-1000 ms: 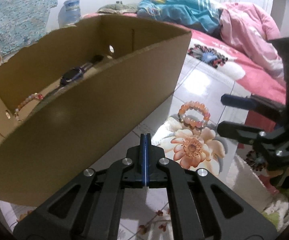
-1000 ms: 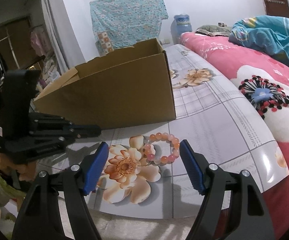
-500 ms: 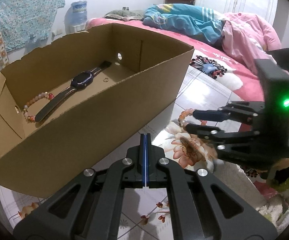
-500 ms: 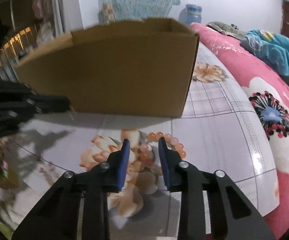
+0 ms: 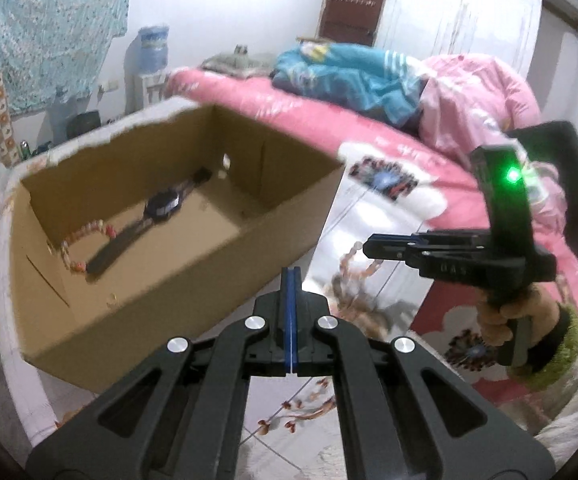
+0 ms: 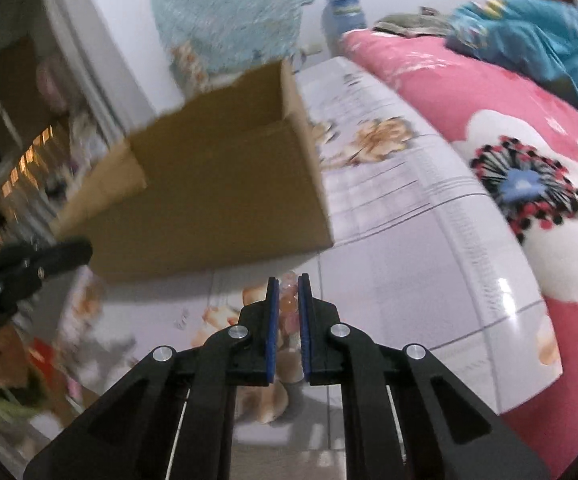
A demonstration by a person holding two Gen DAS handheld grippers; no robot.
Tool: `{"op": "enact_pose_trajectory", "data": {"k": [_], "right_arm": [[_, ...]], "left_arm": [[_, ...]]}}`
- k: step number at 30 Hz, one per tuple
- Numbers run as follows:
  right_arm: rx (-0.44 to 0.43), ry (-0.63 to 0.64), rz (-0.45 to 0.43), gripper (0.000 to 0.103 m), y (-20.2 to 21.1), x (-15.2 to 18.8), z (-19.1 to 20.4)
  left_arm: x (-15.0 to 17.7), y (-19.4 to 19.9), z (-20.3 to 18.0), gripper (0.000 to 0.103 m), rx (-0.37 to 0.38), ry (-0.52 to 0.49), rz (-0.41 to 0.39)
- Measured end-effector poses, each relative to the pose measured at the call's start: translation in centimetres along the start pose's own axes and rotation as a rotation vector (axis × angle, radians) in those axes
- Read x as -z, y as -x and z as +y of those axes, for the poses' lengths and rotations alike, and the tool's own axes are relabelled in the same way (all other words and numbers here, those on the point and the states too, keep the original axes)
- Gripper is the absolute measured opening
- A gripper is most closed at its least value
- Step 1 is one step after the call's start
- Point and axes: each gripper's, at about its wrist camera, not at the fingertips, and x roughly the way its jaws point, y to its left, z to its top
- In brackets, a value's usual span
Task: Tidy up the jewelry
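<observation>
Held in the open brown cardboard box: black wristwatch, pale bead bracelet. Orange bead bracelet, blurred, pinched by closing right tool above the bench. Left tool closed, empty.

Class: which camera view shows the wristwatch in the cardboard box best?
The left wrist view: it looks down into the cardboard box, where the wristwatch lies beside a bead bracelet. The right wrist view shows only the box's outer walls, so the watch is hidden.
</observation>
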Motion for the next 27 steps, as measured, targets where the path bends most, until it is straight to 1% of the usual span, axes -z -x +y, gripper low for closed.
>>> {"op": "enact_pose_trajectory", "data": {"k": [3,5,7,8,10,12,14,15,16,18,20,22,25,27], "right_arm": [[-0.041,-0.07,-0.04,0.01,1.8,-1.0,-0.9],[-0.043,-0.077,-0.069,0.01,2.9,-1.6,-0.8],[-0.04,-0.069,-0.092,0.01,3.7,-2.2,-0.8],[-0.047,-0.058,-0.094,0.01,4.0,-2.5,-0.6],[-0.047,-0.03,-0.084,0.01,4.2,-2.6,-0.1],[-0.059,0.008,-0.047,0.011,3.7,-2.2,0.6],[-0.076,0.052,-0.005,0.02,3.1,-1.2,1.4],[-0.068,0.074,0.014,0.03,2.7,-0.6,1.8],[-0.058,0.09,0.026,0.034,2.4,-0.2,2.0],[-0.044,0.124,0.056,0.034,1.7,0.7,2.5],[-0.041,0.134,0.082,0.034,1.0,1.2,2.5],[-0.033,0.136,0.094,0.034,0.7,1.3,2.3],[-0.041,0.126,0.11,0.034,0.2,1.4,1.7],[-0.047,0.135,0.121,0.034,-0.2,1.6,1.9]], "left_arm": [[-1.6,1.6,-0.1,0.0,0.021,0.003,-0.04],[-2.8,2.5,0.2,0.0,0.019,0.002,-0.064],[-3.4,2.9,0.5,0.0,0.017,0.01,-0.071],[-3.6,3.0,0.5,0.0,0.025,0.017,-0.068],[-3.6,2.6,0.8,0.0,0.06,0.037,-0.037],[-2.8,2.1,0.8,0.0,0.093,0.046,-0.006],[-1.6,1.3,0.3,0.0,0.095,0.048,0.03],[-0.9,0.8,0.1,0.005,0.099,0.055,0.053],[-0.3,0.3,0.0,0.012,0.1,0.064,0.075],[1.3,-1.3,-0.2,0.02,0.072,0.078,0.126],[2.6,-2.7,-0.3,0.02,0.031,0.073,0.171],[3.6,-3.9,-0.4,0.025,-0.001,0.067,0.204],[4.7,-5.5,-0.4,0.026,-0.049,0.048,0.236],[5.1,-6.3,-0.5,0.026,-0.067,0.036,0.249]]}}
